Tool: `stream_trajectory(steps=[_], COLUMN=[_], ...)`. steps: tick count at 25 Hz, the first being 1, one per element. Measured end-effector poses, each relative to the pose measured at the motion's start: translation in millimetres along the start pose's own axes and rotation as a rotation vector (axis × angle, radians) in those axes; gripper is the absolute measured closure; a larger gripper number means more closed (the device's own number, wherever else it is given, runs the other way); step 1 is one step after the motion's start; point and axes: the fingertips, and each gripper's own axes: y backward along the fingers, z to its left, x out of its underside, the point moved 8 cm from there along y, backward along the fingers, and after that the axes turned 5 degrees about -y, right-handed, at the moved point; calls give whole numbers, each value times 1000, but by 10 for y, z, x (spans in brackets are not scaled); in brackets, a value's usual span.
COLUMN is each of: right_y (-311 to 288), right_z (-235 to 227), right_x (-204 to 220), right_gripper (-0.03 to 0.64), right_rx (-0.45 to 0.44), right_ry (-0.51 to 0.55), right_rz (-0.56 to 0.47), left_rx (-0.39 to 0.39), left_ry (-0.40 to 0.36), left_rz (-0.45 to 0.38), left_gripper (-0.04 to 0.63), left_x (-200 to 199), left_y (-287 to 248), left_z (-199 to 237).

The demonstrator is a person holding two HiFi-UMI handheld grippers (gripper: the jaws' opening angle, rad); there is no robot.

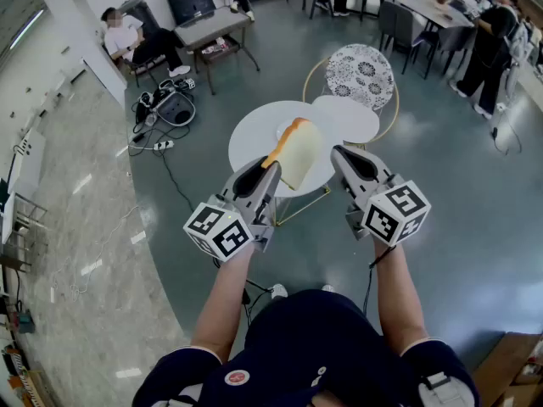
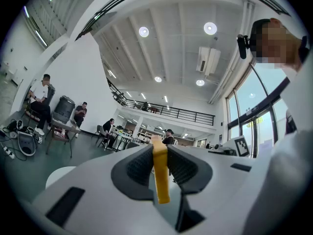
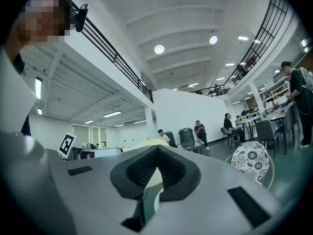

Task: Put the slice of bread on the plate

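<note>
The person's dark blue shirt (image 1: 314,346) is filling the foreground, and both bare forearms are reaching forward from it, each ending in a grey two-jaw tool with a black-and-white marker cube. The left gripper (image 1: 270,170) is clamping a pale slice of bread with an orange-yellow crust (image 1: 297,155). In the left gripper view, the ribbed black pads of the left gripper (image 2: 159,148) are pressing on both faces of the slice (image 2: 160,180), which is standing on edge between them and poking out beyond the tips.

The right gripper (image 1: 339,155) is hovering just beside the bread, on its far side from the left gripper. Its jaws (image 3: 157,148) are meeting at the tips with nothing between them.

Beyond and below both grippers, a round white table (image 1: 250,147) is standing on the grey floor. A white plate (image 1: 282,131) is lying on it, partly hidden behind the raised slice, so the bread is hanging in the air over the plate rather than resting on it. A smaller round white tabletop (image 1: 349,119) is sitting just ahead of the right gripper. A chair with a black-and-white patterned seat (image 1: 361,75) is standing farther out beyond it.
</note>
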Motion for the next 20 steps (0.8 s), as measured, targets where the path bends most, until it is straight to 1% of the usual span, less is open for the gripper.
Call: stream_trajectory(steps=[11,20], right_y=[-10,52], right_z=[-56,-262], right_x=[-28,-43], right_gripper=[611,611], right_rx=[13,-2], right_ry=[-1,-4], right_rz=[-4,-5], left_rx=[-2,0], left_ry=[1,-5], left_rz=[2,2], left_gripper=[508,508], left_x=[-19,58], left_y=[-59,-284], left_z=[2,-63])
